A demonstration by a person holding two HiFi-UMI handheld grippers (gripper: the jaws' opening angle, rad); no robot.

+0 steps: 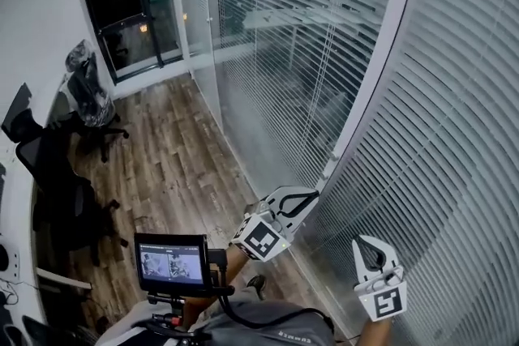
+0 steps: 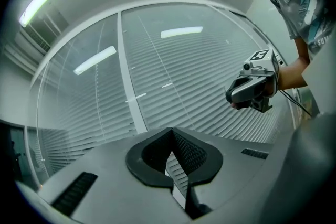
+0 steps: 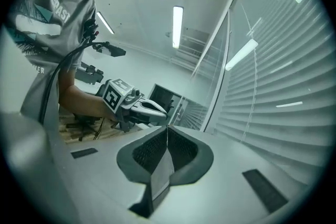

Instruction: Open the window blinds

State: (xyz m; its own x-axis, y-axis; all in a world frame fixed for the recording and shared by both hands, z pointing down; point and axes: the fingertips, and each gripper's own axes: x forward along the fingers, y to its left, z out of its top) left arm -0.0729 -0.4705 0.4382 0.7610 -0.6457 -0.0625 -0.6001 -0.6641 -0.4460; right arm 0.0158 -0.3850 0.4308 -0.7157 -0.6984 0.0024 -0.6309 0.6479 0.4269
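1. Window blinds [image 1: 454, 134] cover the glass wall on the right, slats lowered.
2. Only the head view shows the wooden floor [image 1: 170, 158] and office chairs [image 1: 93, 103].
3. The left gripper [image 2: 170, 131] and right gripper [image 3: 167, 128] are near the blinds. Each gripper's own view shows its jaws pressed together, holding nothing.

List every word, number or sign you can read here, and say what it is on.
Grey T-shirt: large print, seemingly "COAST"; rest bent, unreadable.
Left gripper and right gripper: cubes bear black-and-white square patterns, no words.
Small black monitor: screen too small to read.
White window blinds: none.
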